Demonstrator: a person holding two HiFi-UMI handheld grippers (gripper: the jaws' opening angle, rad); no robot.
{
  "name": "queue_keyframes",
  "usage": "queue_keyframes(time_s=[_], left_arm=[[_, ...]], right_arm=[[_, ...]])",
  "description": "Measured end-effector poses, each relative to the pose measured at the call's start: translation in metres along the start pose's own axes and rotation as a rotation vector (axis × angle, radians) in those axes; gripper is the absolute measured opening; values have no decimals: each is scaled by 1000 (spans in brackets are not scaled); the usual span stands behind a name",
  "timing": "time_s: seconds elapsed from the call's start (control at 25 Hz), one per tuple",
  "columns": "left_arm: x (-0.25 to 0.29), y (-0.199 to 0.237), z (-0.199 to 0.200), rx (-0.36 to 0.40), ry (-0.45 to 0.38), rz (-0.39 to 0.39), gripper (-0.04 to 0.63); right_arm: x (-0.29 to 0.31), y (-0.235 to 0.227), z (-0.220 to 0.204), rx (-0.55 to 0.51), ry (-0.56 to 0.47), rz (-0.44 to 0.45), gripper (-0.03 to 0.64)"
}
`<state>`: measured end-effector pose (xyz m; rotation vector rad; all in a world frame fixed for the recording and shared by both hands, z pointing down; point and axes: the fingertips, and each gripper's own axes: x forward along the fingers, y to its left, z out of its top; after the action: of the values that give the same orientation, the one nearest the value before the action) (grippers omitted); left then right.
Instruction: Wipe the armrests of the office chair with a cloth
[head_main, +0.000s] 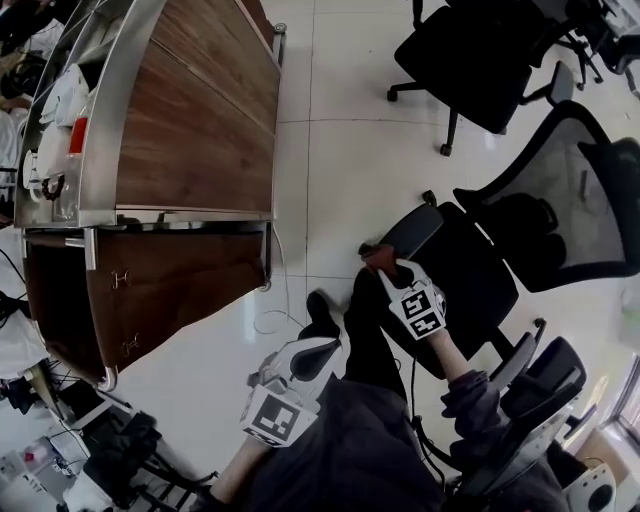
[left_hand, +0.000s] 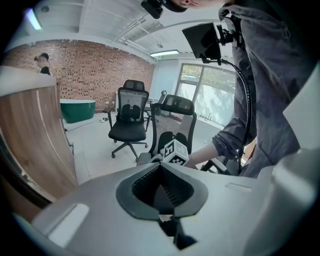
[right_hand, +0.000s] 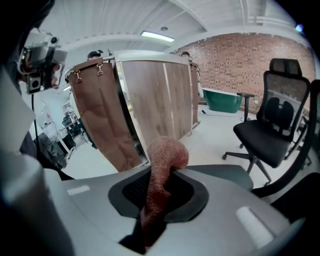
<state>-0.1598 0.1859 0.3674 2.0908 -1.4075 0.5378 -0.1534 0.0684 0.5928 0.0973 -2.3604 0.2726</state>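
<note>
Cloth (right_hand: 162, 165), reddish-brown with a nubbly surface, is clamped between the jaws of the right gripper (right_hand: 157, 197). Its free end rises out of the jaws as a thick roll that bends over into a rounded tip. That tip lies at the near end of the grey armrest (right_hand: 225, 172) and appears to touch it. In the head view the same cloth shows as a small rust-coloured bunch ahead of the right gripper, on the end of the armrest that faces the open floor. The armrest is a smooth, dark grey pad with rounded edges, and it belongs to the office chair (head_main: 470, 270), which has a black seat and a black mesh back. The left gripper (left_hand: 162, 187) has its jaws pressed together with nothing between them. It hangs beside the person's dark-clothed leg, apart from the chair. Pale tiled floor (head_main: 340, 150) lies open between the armrest and the wooden desk (head_main: 200, 110), whose metal-trimmed edge runs along the left of that gap. A thin white cable (head_main: 275, 320) loops on the tiles near the desk corner. A second black chair (head_main: 480, 60) stands well apart beyond the mesh back.
</note>
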Motion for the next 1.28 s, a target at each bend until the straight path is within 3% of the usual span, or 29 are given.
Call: queue_keyframes(time_s=[0.32, 0.52, 0.72, 1.0, 1.12, 1.28], left_arm=[[6, -4, -30, -43, -6, -22, 15], [19, -4, -54, -67, 3, -45, 15], [34, -4, -66, -70, 12, -91, 15], [58, -12, -67, -48, 11, -173, 15], [66, -16, -61, -28, 9, -193, 15], [68, -18, -60, -11, 34, -211, 15]], right_arm=[[-2, -160, -7, 24, 17, -282, 57], [-6, -206, -10, 78, -18, -404, 57], [-16, -152, -3, 36, -61, -368, 57], [-21, -8, 2, -5, -103, -163, 57], [-32, 16, -9, 91, -141, -148, 57], [-46, -11, -45, 305, -162, -248, 57]])
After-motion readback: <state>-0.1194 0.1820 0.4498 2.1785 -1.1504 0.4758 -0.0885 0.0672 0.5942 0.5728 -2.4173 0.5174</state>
